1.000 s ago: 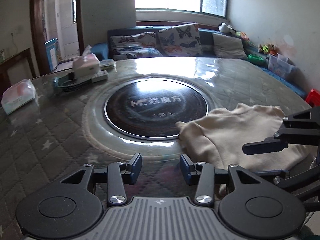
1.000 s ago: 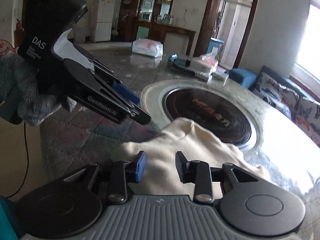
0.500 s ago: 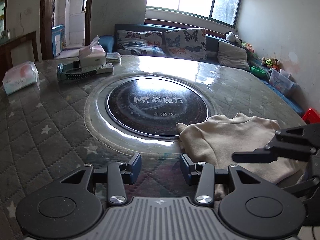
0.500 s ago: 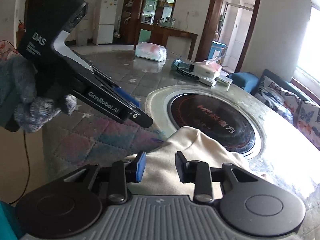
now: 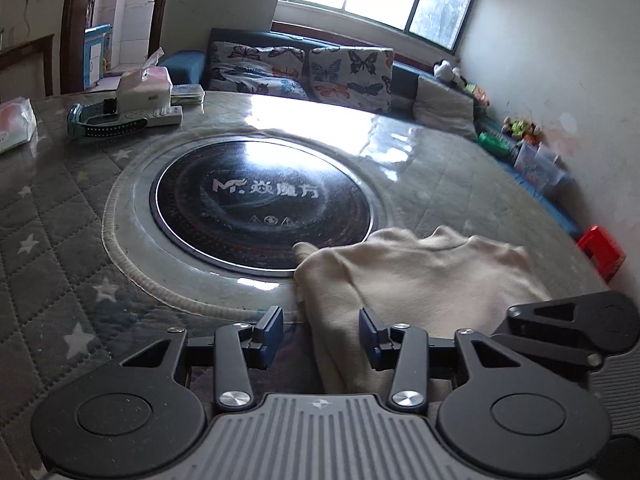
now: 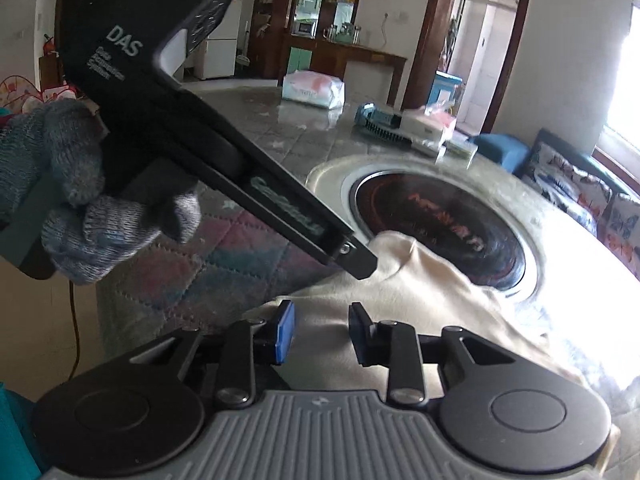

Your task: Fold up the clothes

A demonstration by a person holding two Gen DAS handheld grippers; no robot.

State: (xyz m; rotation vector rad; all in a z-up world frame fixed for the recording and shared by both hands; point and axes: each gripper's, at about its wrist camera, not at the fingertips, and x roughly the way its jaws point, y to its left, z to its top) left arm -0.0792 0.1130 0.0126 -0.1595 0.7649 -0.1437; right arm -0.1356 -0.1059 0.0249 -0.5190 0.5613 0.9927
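A cream garment (image 5: 420, 276) lies crumpled on the round table, its edge over the black cooktop disc (image 5: 262, 204). My left gripper (image 5: 320, 338) is open, its jaws straddling the garment's near left edge just above the cloth. My right gripper (image 6: 322, 334) is open over the garment (image 6: 416, 300), holding nothing. In the right wrist view the left gripper's body (image 6: 192, 128) reaches in from the left in a grey gloved hand (image 6: 80, 208), its tip over the cloth. The right gripper's body (image 5: 568, 328) shows at the lower right of the left wrist view.
A tissue box (image 5: 144, 88), a remote and a teal brush (image 5: 104, 124) lie at the table's far left, with a wipes pack (image 6: 314, 90) beyond. A sofa with butterfly cushions (image 5: 312, 68) runs behind the table. A red stool (image 5: 600, 252) stands at right.
My left gripper has moved right and forward, so its jaws now straddle the garment's edge. The right gripper has come closer beside it. Both stay open.
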